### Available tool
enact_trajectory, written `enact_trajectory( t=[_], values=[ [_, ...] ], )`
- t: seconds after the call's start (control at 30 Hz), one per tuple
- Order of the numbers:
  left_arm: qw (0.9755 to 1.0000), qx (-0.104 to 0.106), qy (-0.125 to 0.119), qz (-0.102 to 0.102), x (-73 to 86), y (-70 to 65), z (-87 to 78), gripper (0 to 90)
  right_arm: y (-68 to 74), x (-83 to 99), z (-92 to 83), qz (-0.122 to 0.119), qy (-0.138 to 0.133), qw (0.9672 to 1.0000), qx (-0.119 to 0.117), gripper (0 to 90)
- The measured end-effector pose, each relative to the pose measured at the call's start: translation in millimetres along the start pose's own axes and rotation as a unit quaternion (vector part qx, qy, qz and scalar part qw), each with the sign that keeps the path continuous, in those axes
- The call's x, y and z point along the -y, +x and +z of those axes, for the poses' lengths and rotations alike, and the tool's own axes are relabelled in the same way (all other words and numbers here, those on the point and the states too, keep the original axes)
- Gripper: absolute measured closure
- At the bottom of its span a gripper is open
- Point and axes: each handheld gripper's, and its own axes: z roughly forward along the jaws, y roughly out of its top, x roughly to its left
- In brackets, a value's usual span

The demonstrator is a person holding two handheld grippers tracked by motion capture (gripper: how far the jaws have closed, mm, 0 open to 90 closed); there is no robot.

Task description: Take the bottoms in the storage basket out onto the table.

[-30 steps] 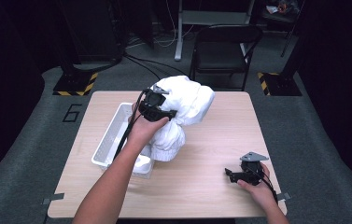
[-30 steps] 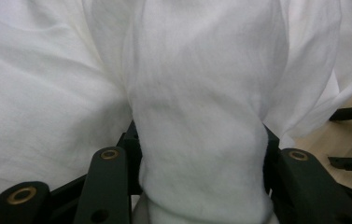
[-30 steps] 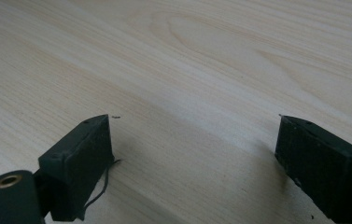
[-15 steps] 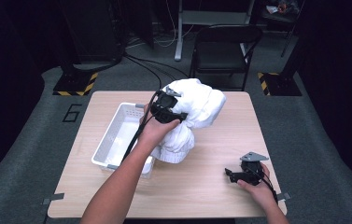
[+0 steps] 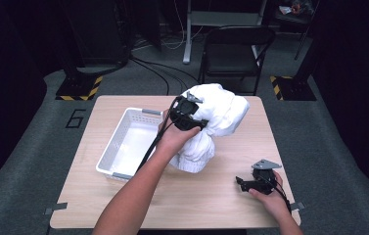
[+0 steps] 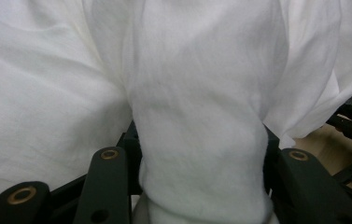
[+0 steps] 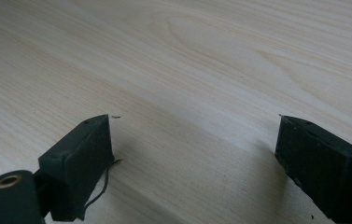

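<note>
At the desk [image 5: 123, 205], we see the left claw [image 5: 192, 120] clamped on a bunched white cloth [image 5: 219, 115] lifted just right of the white basket [image 5: 118, 152], while the right claw [image 5: 243, 183] rests well right of the basket, jaws spread and empty.

On the bench [image 5: 211, 196], a basket [image 5: 123, 147] sits toward nine o'clock of centre, its long side running from seven to one o'clock. Just at its three o'clock side a bundle of cloth [image 5: 216, 117] rises from the bench's middle, its lower end resting on the surface beside the basket's near corner. The left claw [image 5: 188, 116] is at the bundle's nine o'clock flank, above the basket's far right corner, with cloth [image 6: 197, 140] gathered between its jaws. The right claw [image 5: 243, 184] lies near the bench's five o'clock corner, well apart from the bundle, jaws spread over the bare bench [image 7: 187, 70]. Beyond the bench at twelve o'clock stands a chair [image 5: 236, 49] on the floor.
</note>
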Motion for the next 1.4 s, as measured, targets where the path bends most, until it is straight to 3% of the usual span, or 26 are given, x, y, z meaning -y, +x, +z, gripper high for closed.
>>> enact_trajectory(
  t=[0.43,0.83,1.03,1.4],
  values=[
    [0.9999,0.0,0.007,0.007,3.3,-6.4,13.2,54.9,0.1,0.0,0.0,0.0,0.0,1.0,0.0,10.4],
    [0.9997,-0.004,0.023,0.004,16.6,-6.8,32.1,54.8,0.0,0.0,-0.1,0.0,0.0,1.0,0.0,10.4],
    [0.9998,-0.006,0.02,-0.002,21.0,-8.5,39.3,54.8,-0.1,0.1,0.1,-0.001,0.0,1.0,0.002,10.4],
    [0.9995,0.002,0.028,-0.012,31.5,-13.8,58.3,54.6,0.0,0.1,0.3,-0.001,-0.001,1.0,0.003,10.4]
  ],
)
